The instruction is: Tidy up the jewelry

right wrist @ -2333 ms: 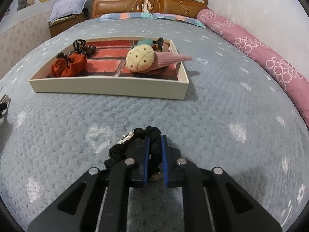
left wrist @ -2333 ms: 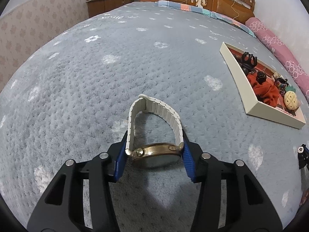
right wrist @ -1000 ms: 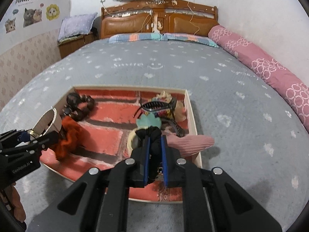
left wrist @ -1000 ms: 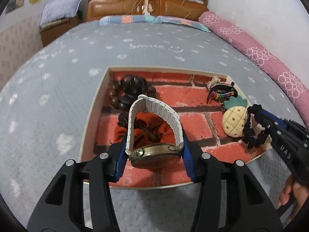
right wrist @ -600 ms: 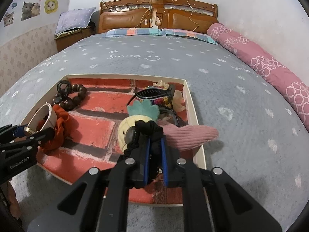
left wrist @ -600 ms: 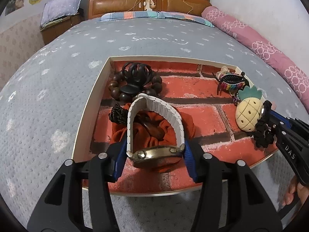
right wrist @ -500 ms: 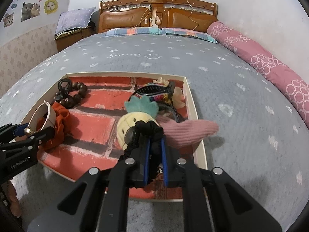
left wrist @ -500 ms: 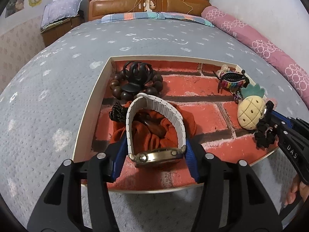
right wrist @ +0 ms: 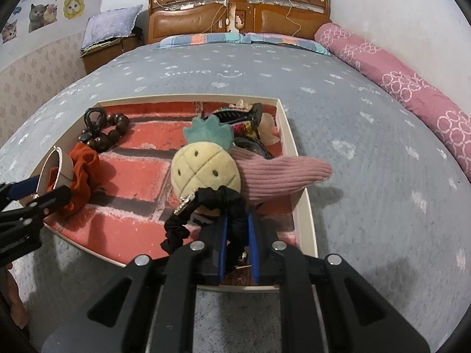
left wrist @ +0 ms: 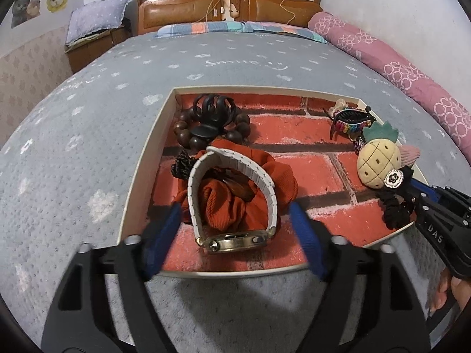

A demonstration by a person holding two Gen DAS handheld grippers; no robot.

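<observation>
A white-rimmed tray (left wrist: 138, 176) with a red brick-pattern floor lies on the grey bedspread. A gold watch with a white band (left wrist: 232, 203) rests in the tray's near left part, leaning on an orange scrunchie (left wrist: 229, 203). My left gripper (left wrist: 235, 235) is open, its blue pads apart on either side of the watch and clear of it. My right gripper (right wrist: 238, 241) is shut on a black scrunchie with a flower charm (right wrist: 217, 209), held over the tray's near right corner next to a pineapple plush (right wrist: 206, 170). It also shows in the left wrist view (left wrist: 396, 203).
In the tray are a wooden bead bracelet with a black claw clip (left wrist: 212, 123), a colourful hair clip (left wrist: 350, 119) and a pink corduroy piece (right wrist: 279, 173). A pink bolster (right wrist: 397, 79) lies along the bed's right edge. A wooden headboard (right wrist: 235, 8) stands at the far end.
My left gripper has opened and let go of the watch, which now rests in the tray. My right gripper has stayed shut on the black scrunchie and moved lower toward the tray's right corner.
</observation>
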